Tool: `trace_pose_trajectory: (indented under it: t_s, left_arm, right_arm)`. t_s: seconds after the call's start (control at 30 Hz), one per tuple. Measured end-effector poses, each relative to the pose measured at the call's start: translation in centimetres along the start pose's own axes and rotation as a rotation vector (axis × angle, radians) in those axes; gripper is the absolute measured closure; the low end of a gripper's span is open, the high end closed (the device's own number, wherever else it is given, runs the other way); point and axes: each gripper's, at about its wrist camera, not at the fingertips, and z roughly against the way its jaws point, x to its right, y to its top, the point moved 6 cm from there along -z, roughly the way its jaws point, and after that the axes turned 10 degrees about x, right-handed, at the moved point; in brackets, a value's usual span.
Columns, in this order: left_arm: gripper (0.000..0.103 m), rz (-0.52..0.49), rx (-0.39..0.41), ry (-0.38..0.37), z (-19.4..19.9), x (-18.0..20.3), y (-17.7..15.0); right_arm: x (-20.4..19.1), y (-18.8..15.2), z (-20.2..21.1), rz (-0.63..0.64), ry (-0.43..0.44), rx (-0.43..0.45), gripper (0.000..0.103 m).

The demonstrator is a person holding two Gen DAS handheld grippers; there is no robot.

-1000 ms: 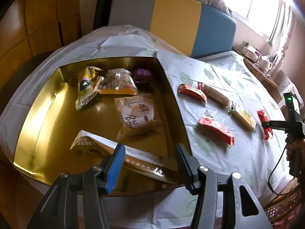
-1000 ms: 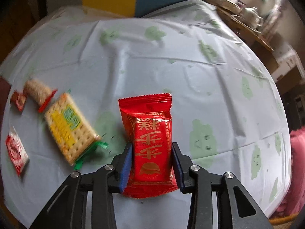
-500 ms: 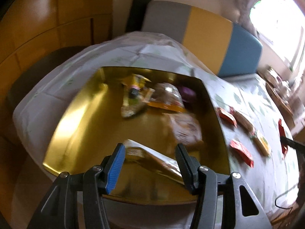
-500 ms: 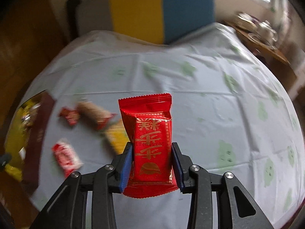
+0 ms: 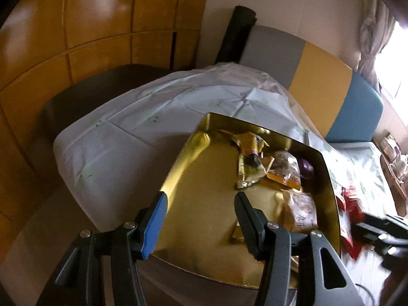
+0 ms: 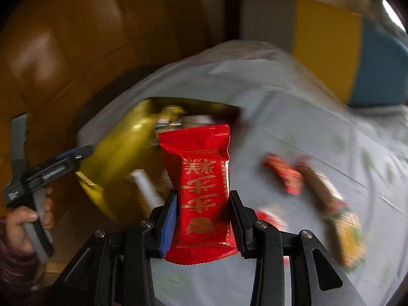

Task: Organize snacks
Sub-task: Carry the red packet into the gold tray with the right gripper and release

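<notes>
My right gripper is shut on a red snack packet with gold lettering, held upright above the table. Behind it lies the gold tray, blurred, with several packets inside. In the left wrist view my left gripper hangs open and empty over the near left part of the gold tray. Snack bags lie toward the tray's far right side. The right gripper with its red packet shows blurred at the tray's right edge. A hand holds the left gripper at the left of the right wrist view.
A pale tablecloth covers the table. Loose snacks lie on it right of the tray: a red bar, a brown bar and a yellow cracker pack. A grey, yellow and blue chair back stands behind; wooden panels are at the left.
The right gripper carried the red packet left, from the open cloth to the tray's edge. The left gripper swung left and rolled, staying open over the tray's near left part.
</notes>
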Motion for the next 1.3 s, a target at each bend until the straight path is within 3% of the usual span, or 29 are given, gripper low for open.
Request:
trace_pose_trajectory:
  t_s: [0.07, 0.2, 0.33, 0.67, 0.77, 0.8, 0.83, 0.9, 1.13, 1.3]
  left_arm:
    - [0.047, 0.004, -0.004, 0.003, 0.0, -0.3, -0.1]
    - [0.047, 0.001, -0.019, 0.001, -0.3, -0.5, -0.7]
    - [0.047, -0.012, -0.041, -0.010, -0.7, -0.1, -1.6]
    - [0.047, -0.060, -0.035, -0.052, 0.0, 2.4, -1.8]
    - [0.047, -0.071, -0.020, -0.049, 0.5, 2.5, -1.6]
    - [0.047, -0.076, -0.020, -0.045, 0.6, 2.5, -1.6]
    - [0.047, -0.078, -0.024, -0.041, 0.6, 2.4, -1.7]
    - [0.047, -0.075, -0.029, -0.041, 0.7, 2.4, -1.7]
    - [0.047, -0.100, -0.031, -0.067, 0.9, 3.7, -1.9]
    - [0.047, -0.126, -0.037, -0.089, 1.1, 5.1, -2.3]
  right_arm:
    - [-2.7, 0.1, -2.0, 0.043, 0.056, -0.009, 0.063]
    - [-6.9, -1.7, -6.6, 0.123, 0.168, -0.108, 0.061]
    - [-8.3, -4.2, -9.1, 0.207, 0.137, -0.177, 0.056]
    - [-6.3, -3.6, -6.7, 0.085, 0.153, -0.117, 0.051]
    - [-7.1, -4.3, -7.0, 0.120, 0.149, -0.157, 0.051]
    - [-7.3, -4.6, -7.3, 0.133, 0.137, -0.163, 0.054]
    - [-7.4, -4.7, -7.5, 0.144, 0.133, -0.166, 0.069]
    - [-7.9, -5.0, -8.2, 0.170, 0.118, -0.186, 0.088]
    - [-7.5, -4.4, -7.3, 0.150, 0.149, -0.157, 0.088]
    - [-6.5, -4.2, -5.1, 0.152, 0.100, -0.108, 0.083]
